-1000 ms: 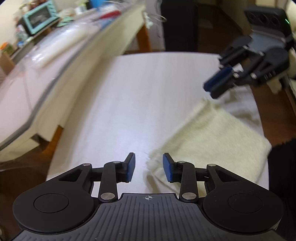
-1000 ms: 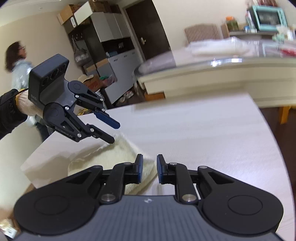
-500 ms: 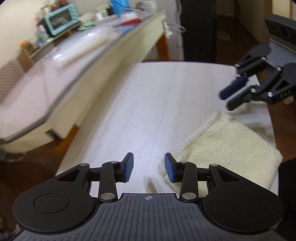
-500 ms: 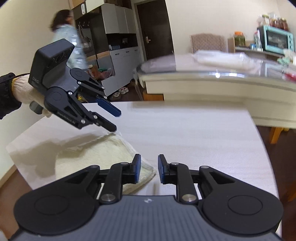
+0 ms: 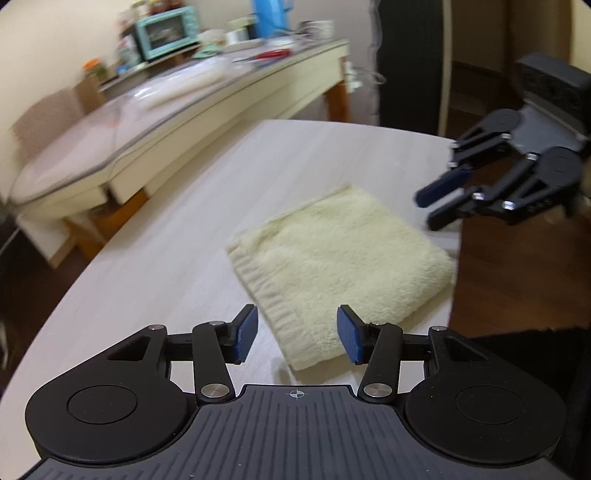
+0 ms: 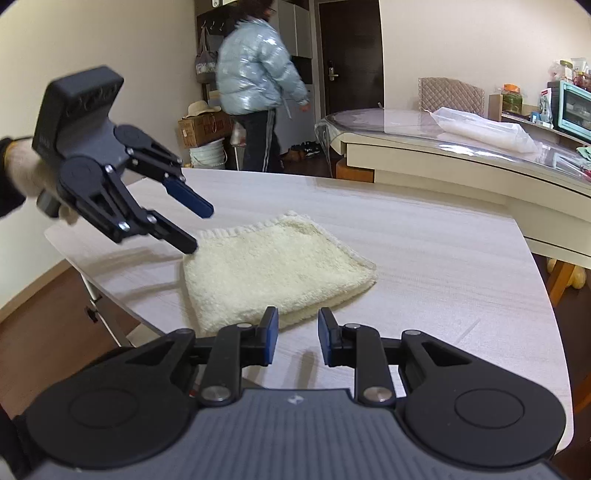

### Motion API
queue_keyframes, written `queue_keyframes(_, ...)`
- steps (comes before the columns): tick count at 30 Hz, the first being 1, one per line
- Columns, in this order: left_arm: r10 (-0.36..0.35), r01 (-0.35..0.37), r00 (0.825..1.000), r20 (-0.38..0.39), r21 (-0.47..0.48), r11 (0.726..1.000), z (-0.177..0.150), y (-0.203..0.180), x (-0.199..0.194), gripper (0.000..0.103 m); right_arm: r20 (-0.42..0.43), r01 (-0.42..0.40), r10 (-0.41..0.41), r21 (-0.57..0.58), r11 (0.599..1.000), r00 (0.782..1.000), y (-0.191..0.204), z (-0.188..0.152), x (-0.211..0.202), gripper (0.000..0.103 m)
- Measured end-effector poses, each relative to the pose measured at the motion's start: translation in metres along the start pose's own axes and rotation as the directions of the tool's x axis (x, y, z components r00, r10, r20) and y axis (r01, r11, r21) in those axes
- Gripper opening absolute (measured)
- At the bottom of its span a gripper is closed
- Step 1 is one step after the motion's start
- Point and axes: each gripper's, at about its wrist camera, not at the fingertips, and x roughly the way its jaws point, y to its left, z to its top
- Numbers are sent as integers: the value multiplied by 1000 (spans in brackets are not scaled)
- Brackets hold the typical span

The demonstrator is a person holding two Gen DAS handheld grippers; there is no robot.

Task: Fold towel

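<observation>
A cream towel point(image 5: 340, 254) lies folded into a thick rectangle on the pale wooden table point(image 5: 184, 258); it also shows in the right wrist view point(image 6: 273, 269). My left gripper point(image 5: 297, 334) is open and empty, held above the towel's near corner. In the right wrist view the left gripper point(image 6: 197, 229) hovers over the towel's far left corner. My right gripper point(image 6: 293, 338) is open and empty, just above the table by the towel's near edge. In the left wrist view the right gripper point(image 5: 430, 210) hangs off the towel's right side.
A long glass-topped counter point(image 6: 480, 155) with a plastic bag point(image 6: 484, 129) and a teal oven point(image 5: 166, 31) stands beyond the table. A person in a pale jacket point(image 6: 258, 85) stands near the door. The table edge point(image 5: 456, 258) lies close to the towel's right side.
Both grippers have pulled back and up from the towel. The left jaws have opened wider. The towel now lies flat and folded, untouched. The person in the background has walked right.
</observation>
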Motion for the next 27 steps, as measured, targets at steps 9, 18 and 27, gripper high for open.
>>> queue_keyframes(9, 66, -66, 998, 7, -86, 994, -4, 8, 6, 59, 9, -31, 31, -25, 999, 999, 16, 9, -1, 31)
queue_keyframes(18, 75, -75, 997, -1, -73, 994, -10, 6, 11, 62, -31, -55, 53, -48, 997, 998, 28, 12, 7, 38)
queue_keyframes(27, 70, -70, 998, -9, -71, 995, -12, 5, 15, 63, -21, -67, 65, -67, 995, 998, 32, 25, 16, 38)
